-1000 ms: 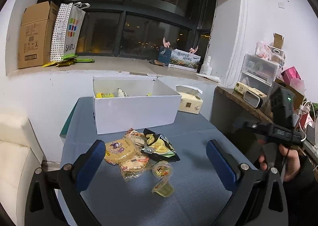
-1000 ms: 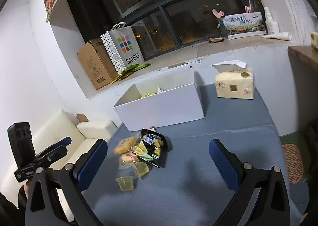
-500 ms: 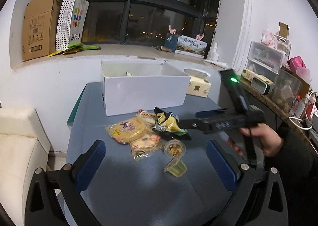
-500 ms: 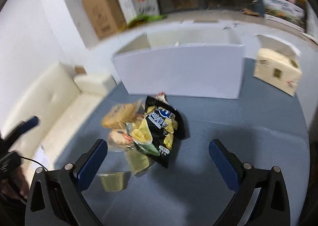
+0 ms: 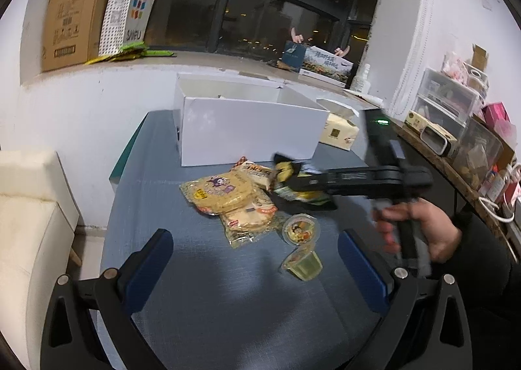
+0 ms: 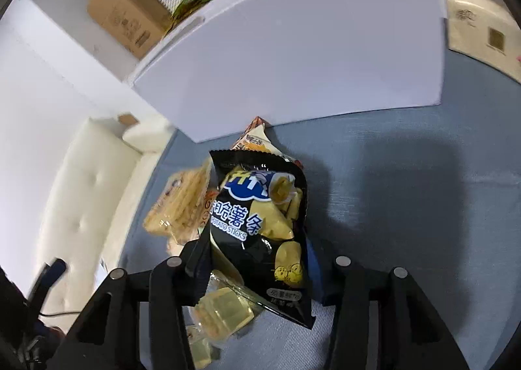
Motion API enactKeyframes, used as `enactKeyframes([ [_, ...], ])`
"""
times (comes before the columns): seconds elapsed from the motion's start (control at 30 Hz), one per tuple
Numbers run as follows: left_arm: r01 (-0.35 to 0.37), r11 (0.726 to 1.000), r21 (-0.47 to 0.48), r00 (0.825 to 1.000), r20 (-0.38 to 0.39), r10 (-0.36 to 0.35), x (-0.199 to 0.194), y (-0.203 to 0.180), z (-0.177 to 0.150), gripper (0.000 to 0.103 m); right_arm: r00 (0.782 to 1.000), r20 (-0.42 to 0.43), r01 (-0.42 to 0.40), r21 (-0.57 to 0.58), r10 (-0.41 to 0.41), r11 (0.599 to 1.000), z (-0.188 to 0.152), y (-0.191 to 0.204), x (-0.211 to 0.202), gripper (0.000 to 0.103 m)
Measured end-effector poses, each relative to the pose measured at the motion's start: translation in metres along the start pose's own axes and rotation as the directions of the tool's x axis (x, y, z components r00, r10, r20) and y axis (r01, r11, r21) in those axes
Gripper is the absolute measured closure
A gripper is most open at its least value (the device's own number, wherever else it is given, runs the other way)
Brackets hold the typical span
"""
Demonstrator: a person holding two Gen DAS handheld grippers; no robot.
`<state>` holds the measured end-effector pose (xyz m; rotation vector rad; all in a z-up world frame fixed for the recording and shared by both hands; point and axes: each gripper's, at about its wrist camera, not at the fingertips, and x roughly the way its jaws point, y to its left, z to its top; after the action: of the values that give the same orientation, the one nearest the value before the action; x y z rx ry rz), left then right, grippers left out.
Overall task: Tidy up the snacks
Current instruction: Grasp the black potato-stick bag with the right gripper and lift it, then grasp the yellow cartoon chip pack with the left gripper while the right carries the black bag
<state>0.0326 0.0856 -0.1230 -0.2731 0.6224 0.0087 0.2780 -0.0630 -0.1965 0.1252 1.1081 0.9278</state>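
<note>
One potato-stick bag [image 6: 260, 226] sits between right tool [image 6: 257, 259] fingers.

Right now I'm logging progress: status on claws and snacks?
Right claw just closed around the black potato-stick bag. Left claw open, empty. White box open behind the pile; nothing blocking.

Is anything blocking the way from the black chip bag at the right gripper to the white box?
Nothing visible. The right gripper, jaws just closing, has the chip bag between them. Behind it lies one snack packet against the white box, low enough to pass over.
</note>
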Motion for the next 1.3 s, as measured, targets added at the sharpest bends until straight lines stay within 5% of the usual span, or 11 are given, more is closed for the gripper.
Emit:
enactKeyframes([
  [0.3,-0.010,0.988,-0.152,0.991,-0.135,-0.011,0.066,0.021,0.038,0.000,0.970,0.233,-0.077,0.012,0.072,0.997,-0.030,-0.013,-0.090,0.055],
  [0.53,-0.238,0.967,-0.088,0.933,-0.296,0.203,0.148,0.020,0.059,0.000,0.936,0.351,-0.040,-0.003,0.038,0.999,-0.052,-0.011,-0.141,0.055],
  [0.63,-0.250,0.967,-0.050,0.917,-0.332,0.220,0.172,0.018,0.058,0.001,0.932,0.360,-0.038,0.002,0.035,0.999,-0.057,-0.011,-0.147,0.055],
  [0.73,-0.261,0.965,-0.031,0.922,-0.303,0.240,0.172,0.015,0.057,0.039,0.932,0.362,-0.031,0.006,0.027,1.000,-0.061,-0.011,-0.150,0.055],
  [0.83,-0.209,0.978,-0.008,0.950,-0.239,0.201,0.152,0.009,0.061,0.064,0.928,0.371,-0.047,0.010,0.040,0.999,-0.065,-0.015,-0.156,0.055],
  [0.97,-0.145,0.989,-0.043,0.965,-0.228,0.131,0.137,0.019,0.059,0.075,0.925,0.379,-0.044,0.012,0.037,0.999,-0.069,-0.019,-0.161,0.055],
  [1.0,-0.129,0.991,-0.045,0.967,-0.226,0.115,0.134,0.020,0.058,0.102,0.925,0.379,-0.040,0.012,0.032,0.999,-0.070,-0.018,-0.160,0.055],
  [1.03,-0.119,0.992,-0.044,0.969,-0.224,0.106,0.131,0.021,0.056,0.103,0.925,0.379,-0.037,0.013,0.029,0.999,-0.070,-0.017,-0.159,0.055],
  [1.23,-0.083,0.996,-0.031,0.971,-0.229,0.074,0.111,0.027,0.050,0.097,0.928,0.371,-0.022,-0.020,0.028,1.000,-0.071,-0.008,-0.158,0.055],
  [1.27,-0.098,0.995,-0.024,0.971,-0.221,0.091,0.111,0.029,0.051,0.087,0.928,0.370,-0.021,-0.021,0.027,1.000,-0.071,-0.008,-0.157,0.055],
  [1.3,-0.131,0.991,-0.013,0.970,-0.209,0.125,0.107,0.032,0.049,0.047,0.930,0.367,-0.020,-0.024,0.027,1.000,-0.071,-0.007,-0.156,0.055],
])
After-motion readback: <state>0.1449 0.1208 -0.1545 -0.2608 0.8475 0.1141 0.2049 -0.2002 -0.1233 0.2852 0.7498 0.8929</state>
